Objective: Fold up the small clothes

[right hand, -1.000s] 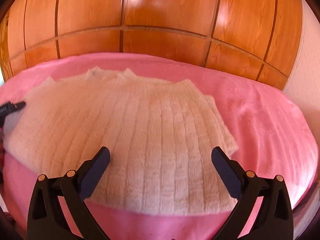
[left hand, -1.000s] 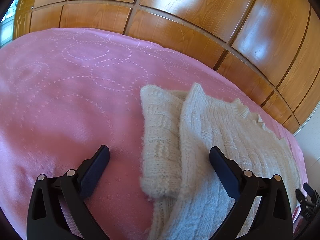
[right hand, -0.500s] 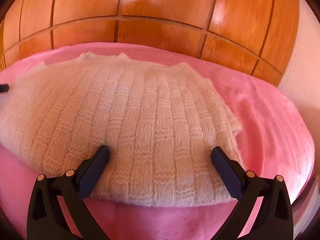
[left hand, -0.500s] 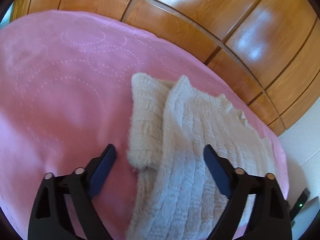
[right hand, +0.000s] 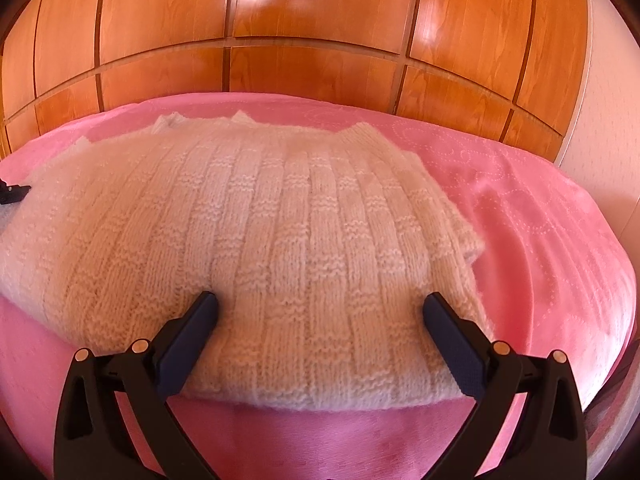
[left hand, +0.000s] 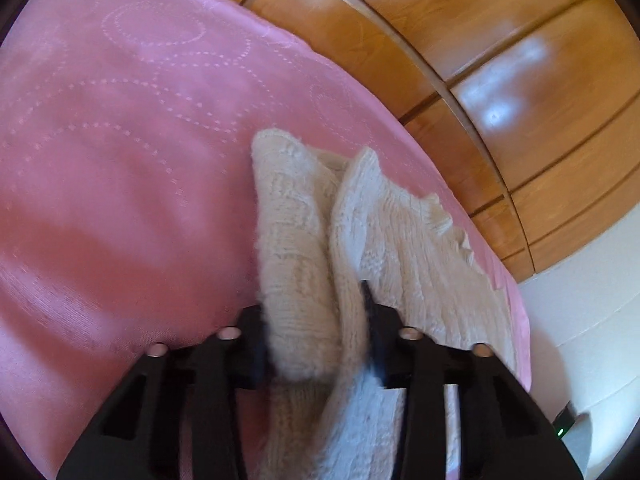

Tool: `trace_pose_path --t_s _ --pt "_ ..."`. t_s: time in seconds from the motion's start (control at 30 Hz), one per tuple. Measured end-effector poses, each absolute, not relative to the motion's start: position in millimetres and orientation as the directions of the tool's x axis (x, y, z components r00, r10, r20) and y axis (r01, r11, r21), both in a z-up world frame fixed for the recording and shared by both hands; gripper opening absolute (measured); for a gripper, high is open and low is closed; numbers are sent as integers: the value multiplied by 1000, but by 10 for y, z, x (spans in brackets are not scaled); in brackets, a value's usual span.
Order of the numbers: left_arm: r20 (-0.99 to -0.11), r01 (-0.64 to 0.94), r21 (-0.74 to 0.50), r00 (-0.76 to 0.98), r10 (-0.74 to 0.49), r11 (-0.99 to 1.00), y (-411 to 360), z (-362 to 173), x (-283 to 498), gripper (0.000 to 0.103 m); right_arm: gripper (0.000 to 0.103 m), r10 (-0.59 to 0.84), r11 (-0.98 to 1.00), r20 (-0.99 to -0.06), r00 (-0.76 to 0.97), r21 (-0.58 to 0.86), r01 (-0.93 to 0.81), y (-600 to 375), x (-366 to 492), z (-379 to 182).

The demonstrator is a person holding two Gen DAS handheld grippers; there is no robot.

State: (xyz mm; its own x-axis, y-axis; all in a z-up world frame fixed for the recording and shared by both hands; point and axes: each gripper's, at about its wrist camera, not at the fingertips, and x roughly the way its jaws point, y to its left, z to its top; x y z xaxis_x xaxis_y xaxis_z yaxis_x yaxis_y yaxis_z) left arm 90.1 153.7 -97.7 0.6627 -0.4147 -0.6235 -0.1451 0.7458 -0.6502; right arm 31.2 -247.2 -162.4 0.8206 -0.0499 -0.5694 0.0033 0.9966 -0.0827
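A cream knitted sweater [right hand: 280,232] lies flat on a pink bedspread [right hand: 540,240]. In the left wrist view its sleeve [left hand: 296,240] lies folded along the body's edge [left hand: 408,248]. My left gripper [left hand: 316,336] is shut on the sleeve and the sweater's edge, bunching the knit between its jaws. My right gripper [right hand: 320,308] is open, with both fingers resting on the sweater near its hem. The tip of the left gripper shows at the far left of the right wrist view [right hand: 12,194].
The pink bedspread [left hand: 120,160] spreads wide to the left of the sweater. A wooden panelled wardrobe [right hand: 320,20] stands behind the bed. A white wall [left hand: 592,300] is at the right.
My left gripper moved forward and closed on the sleeve and sweater edge. My right gripper came down onto the sweater near the hem and stayed open.
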Motion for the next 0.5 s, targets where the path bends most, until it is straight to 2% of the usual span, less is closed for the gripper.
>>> trace_pose_path --t_s 0.17,0.5 --pt "-616 -122 -641 671 -412 758 1439 -774 868 22 101 -49 997 -569 821 -80 4 -2482 307 -1623" --pt "-474 77 -660 728 -495 747 1021 -38 838 19 101 -26 996 -576 817 -87 -30 -2538 286 -1546"
